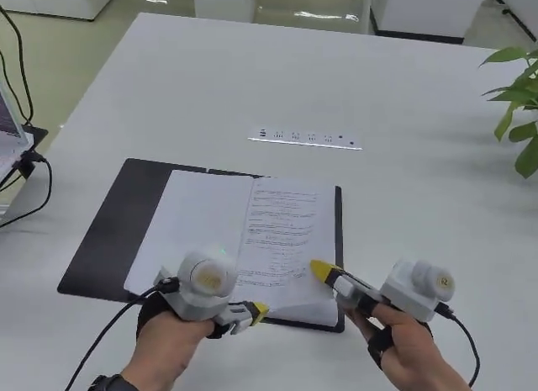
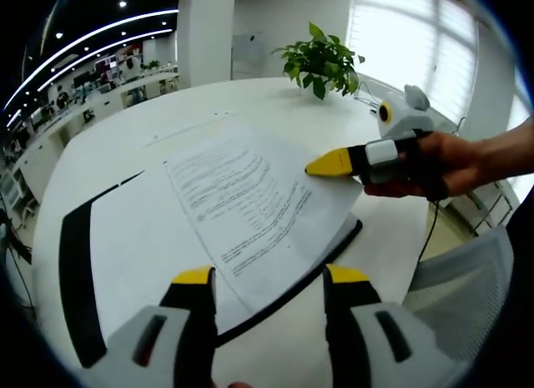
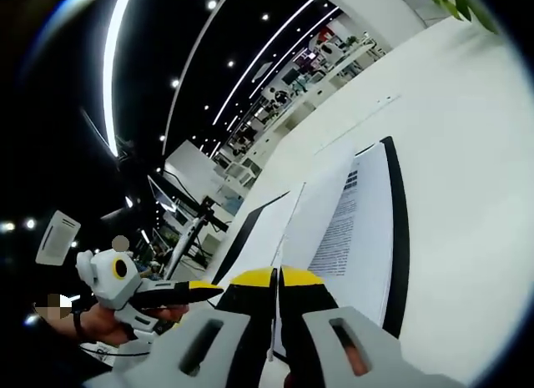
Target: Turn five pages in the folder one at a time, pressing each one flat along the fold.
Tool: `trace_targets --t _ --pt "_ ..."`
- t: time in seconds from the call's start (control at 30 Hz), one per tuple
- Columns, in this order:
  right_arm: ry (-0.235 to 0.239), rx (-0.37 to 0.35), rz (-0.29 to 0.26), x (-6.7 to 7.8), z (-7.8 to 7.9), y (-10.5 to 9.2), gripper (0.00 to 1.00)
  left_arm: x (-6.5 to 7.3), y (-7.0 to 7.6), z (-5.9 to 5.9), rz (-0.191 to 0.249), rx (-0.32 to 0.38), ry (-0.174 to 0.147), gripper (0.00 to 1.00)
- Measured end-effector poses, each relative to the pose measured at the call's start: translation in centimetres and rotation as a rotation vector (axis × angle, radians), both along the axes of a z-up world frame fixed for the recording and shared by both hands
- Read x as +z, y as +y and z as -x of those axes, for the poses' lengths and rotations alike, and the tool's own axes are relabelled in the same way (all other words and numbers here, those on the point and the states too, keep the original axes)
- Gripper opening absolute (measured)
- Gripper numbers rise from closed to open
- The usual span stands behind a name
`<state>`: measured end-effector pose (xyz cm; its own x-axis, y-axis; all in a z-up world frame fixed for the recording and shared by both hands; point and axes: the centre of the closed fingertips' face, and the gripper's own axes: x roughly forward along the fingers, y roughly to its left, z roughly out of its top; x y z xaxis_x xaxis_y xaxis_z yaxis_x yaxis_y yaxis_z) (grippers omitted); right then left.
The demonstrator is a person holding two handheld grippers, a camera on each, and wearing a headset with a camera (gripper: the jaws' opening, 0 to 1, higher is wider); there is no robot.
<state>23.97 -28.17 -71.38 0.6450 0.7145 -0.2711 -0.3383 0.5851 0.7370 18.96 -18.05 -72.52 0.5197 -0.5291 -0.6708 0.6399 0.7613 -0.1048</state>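
Note:
The black folder (image 1: pixel 109 240) lies open on the white table, with a blank sheet on its left and a printed page (image 1: pixel 282 231) on its right. My right gripper (image 1: pixel 319 269) is shut on that page's lower right corner, and the thin sheet (image 3: pixel 321 196) rises from between its yellow tips (image 3: pixel 275 277). Under the lifted sheet lies another printed page (image 3: pixel 355 229). My left gripper (image 1: pixel 250 312) hovers at the folder's near edge. Its jaws stand wide open (image 2: pixel 271 275), with the page (image 2: pixel 242 204) ahead of them and the right gripper (image 2: pixel 329 163) at the page's far edge.
A socket strip (image 1: pixel 304 139) is set into the table beyond the folder. A potted plant (image 1: pixel 517 97) stands at the right edge. A laptop with cables (image 1: pixel 34 189) sits at the far left. Bare tabletop (image 1: pixel 437 206) surrounds the folder.

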Motion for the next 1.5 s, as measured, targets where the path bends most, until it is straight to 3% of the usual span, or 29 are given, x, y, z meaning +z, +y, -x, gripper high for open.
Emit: trace_targets --t 0.43,0.53,0.77,1.07,1.27,1.5 --pt "-0.041 0.032 -0.018 1.8 -0.7 3.8 0.00 1.5 5.4 1.2 0.025 0.118 -0.030 0.51" --pt "-0.043 0.044 -0.026 2.2 -0.9 5.1 0.00 1.1 6.9 1.8 0.008 0.134 -0.027 0.51" --pt "-0.047 0.074 -0.045 2.8 -1.4 8.1 0.00 1.2 9.3 2.4 0.020 0.194 -0.025 0.54" --pt "-0.056 0.108 -0.079 4.2 -2.1 12.0 0.00 1.9 11.3 2.3 0.056 0.258 -0.038 0.54" --pt "-0.054 0.142 -0.100 4.5 -2.2 15.1 0.00 2.1 12.5 2.0 0.056 0.274 -0.047 0.55" --pt "-0.048 0.162 -0.119 4.6 -2.5 17.4 0.00 2.7 13.9 1.7 0.048 0.286 -0.061 0.55"
